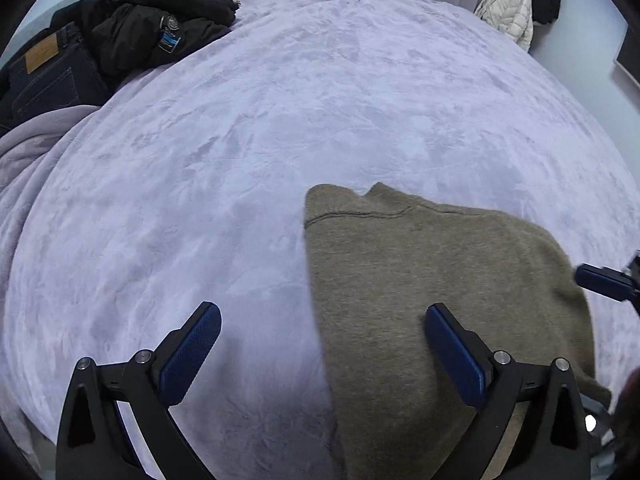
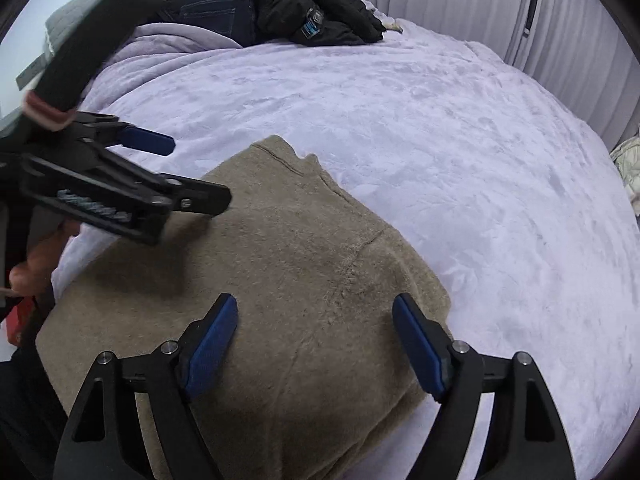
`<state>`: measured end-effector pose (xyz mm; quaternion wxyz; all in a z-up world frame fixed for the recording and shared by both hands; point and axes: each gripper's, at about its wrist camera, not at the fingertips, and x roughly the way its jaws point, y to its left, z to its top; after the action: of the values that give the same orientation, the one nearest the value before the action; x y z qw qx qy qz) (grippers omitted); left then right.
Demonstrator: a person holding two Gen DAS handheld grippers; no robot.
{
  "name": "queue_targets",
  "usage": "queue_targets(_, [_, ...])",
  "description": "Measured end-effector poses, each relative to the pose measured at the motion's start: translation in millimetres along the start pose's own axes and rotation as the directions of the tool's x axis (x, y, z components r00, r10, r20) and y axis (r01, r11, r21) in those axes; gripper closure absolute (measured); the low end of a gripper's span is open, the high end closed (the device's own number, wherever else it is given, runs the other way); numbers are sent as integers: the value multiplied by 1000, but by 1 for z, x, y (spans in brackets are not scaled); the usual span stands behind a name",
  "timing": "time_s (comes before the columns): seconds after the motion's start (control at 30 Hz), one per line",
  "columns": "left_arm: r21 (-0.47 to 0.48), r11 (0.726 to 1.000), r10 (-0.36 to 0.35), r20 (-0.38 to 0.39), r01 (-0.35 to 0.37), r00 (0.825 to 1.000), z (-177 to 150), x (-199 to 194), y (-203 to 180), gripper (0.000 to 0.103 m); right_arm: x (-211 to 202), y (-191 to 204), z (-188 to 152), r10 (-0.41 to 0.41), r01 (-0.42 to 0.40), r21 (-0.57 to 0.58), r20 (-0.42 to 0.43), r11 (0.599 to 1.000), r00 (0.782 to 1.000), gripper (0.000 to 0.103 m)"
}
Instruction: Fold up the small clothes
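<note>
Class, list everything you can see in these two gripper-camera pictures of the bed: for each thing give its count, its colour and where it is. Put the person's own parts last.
Sweater: one, olive-brown, folded, on the near part of the bed.
Blanket: one, pale lilac, covering the bed.
Jeans: one pair, dark blue, at the far left.
Jacket: one, black, beside the jeans.
Puffer coat: one, cream, hanging at the far right.
Curtain: pale grey, behind the bed.
Left gripper: black with blue pads, jaws open over the sweater's left edge.
Right gripper: same colours, jaws open above the sweater.
</note>
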<state>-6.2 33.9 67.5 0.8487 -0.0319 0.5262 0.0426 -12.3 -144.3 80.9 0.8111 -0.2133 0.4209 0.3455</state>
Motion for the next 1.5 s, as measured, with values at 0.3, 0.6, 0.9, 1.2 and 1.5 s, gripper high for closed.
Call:
queue_targets(0.3, [17,998,54,-15,-54,998,-17,12,0,1,-23,77,-39,34,-24,-157,62,987,997,21])
queue_targets(0.6, [-24,992,-125,70,127,990,-47,-55,21,1,-50,64,-102,-14,17,-64,59,998,998,21])
queue_targets(0.9, [189,977,-106,20,100,994,-117,-74,-26,1,-91,79,-93,43,-36,-51,150,998,988,20])
queue_targets(1.2, [51,980,-190,-75,194,979,-147,-42,-1,0,-44,83,-128,45,-45,-6,42,999,998,21])
queue_targets(1.5, [160,981,-107,-13,107,994,-152,-79,-22,0,-55,73,-146,38,-37,45,-16,998,999,20])
